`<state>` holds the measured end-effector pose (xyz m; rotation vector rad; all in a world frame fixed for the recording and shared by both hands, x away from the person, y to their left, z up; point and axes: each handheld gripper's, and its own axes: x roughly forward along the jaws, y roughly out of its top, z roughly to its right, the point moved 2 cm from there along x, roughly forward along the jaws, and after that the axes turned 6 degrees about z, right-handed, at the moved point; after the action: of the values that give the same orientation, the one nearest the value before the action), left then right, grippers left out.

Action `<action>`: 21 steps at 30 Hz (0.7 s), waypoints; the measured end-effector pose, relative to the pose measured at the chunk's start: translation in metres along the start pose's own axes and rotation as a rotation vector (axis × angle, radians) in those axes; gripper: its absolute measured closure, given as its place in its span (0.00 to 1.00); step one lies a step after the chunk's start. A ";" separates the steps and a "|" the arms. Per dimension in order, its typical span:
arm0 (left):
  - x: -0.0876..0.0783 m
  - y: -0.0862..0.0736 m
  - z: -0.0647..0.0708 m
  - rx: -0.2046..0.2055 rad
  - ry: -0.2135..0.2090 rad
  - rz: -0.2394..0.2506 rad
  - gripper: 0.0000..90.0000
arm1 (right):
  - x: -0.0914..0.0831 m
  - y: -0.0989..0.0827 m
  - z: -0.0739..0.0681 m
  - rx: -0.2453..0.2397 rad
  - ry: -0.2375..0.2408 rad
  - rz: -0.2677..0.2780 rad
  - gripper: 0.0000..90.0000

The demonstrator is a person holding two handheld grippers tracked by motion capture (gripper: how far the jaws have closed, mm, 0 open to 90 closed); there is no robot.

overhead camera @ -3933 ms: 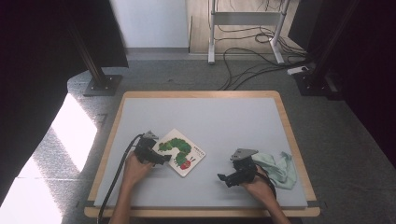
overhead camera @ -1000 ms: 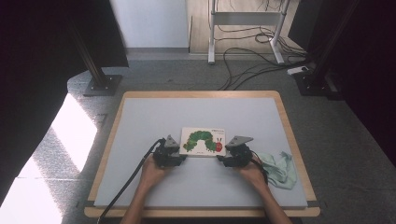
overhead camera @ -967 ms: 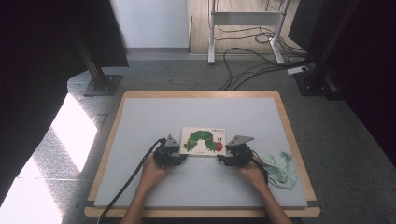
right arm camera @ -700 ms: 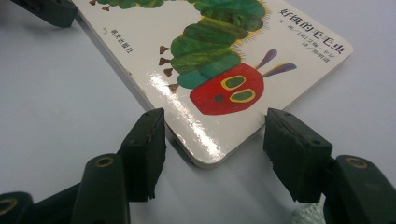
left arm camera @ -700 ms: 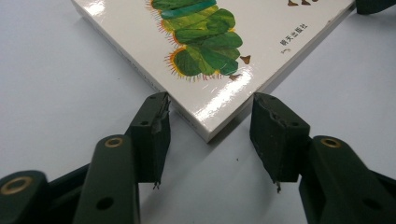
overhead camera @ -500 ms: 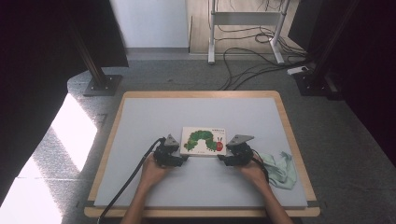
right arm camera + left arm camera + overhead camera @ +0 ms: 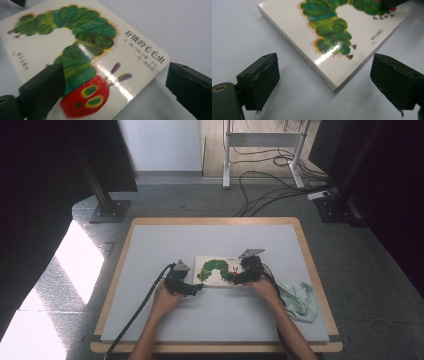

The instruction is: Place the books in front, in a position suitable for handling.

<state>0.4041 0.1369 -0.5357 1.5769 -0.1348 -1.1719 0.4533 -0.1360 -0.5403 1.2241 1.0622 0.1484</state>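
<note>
- Nearest the viewer, two bare forearms come in from the bottom edge of the high view and reach forward over a pale grey tabletop [image 7: 150, 320] with a wooden rim.
- The landmark is a picture book [image 7: 218, 270] lying flat on the tabletop, a little nearer the person than the tabletop's middle. Its white cover shows a green caterpillar with a red face.
- The left tongs [image 7: 196, 289] sit just beside the book's near left corner. In the left gripper view [image 7: 325, 83] the two black jaws stand wide apart, having just been opening. The book's corner points into the gap between them, and neither pad touches the book.
- The right tongs [image 7: 237, 277] sit at the book's right end, over the caterpillar's red face. In the right gripper view [image 7: 115, 96] these jaws also stand wide apart, having just been opening. The book's corner [image 7: 100, 75] lies between them, and I cannot tell whether the left jaw touches the cover.
- A black cable trails from each of the tongs back towards the person.
- A crumpled pale green cloth [image 7: 300, 300] lies on the tabletop to the right of the book, near the right forearm.
- Beyond the book the tabletop is bare grey up to its far rim.
- Past the tabletop, grey floor carries loose cables [image 7: 270, 195] and the white legs of a stand [image 7: 227, 155].
</note>
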 end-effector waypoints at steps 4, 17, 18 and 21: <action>0.002 -0.001 0.001 0.007 -0.016 -0.012 0.16 | 0.014 0.007 0.010 0.030 0.025 0.006 0.00; 0.003 -0.004 0.025 0.051 -0.007 -0.088 0.15 | 0.018 0.006 0.011 0.042 0.094 -0.006 0.00; 0.003 -0.004 0.025 0.051 -0.007 -0.088 0.14 | 0.018 0.006 0.011 0.042 0.094 -0.006 0.00; -0.007 -0.013 0.037 0.043 -0.033 -0.090 0.13 | 0.012 0.001 0.003 0.023 0.114 -0.014 0.00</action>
<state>0.3676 0.1208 -0.5379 1.6159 -0.1118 -1.2725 0.4626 -0.1305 -0.5461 1.2398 1.1743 0.1977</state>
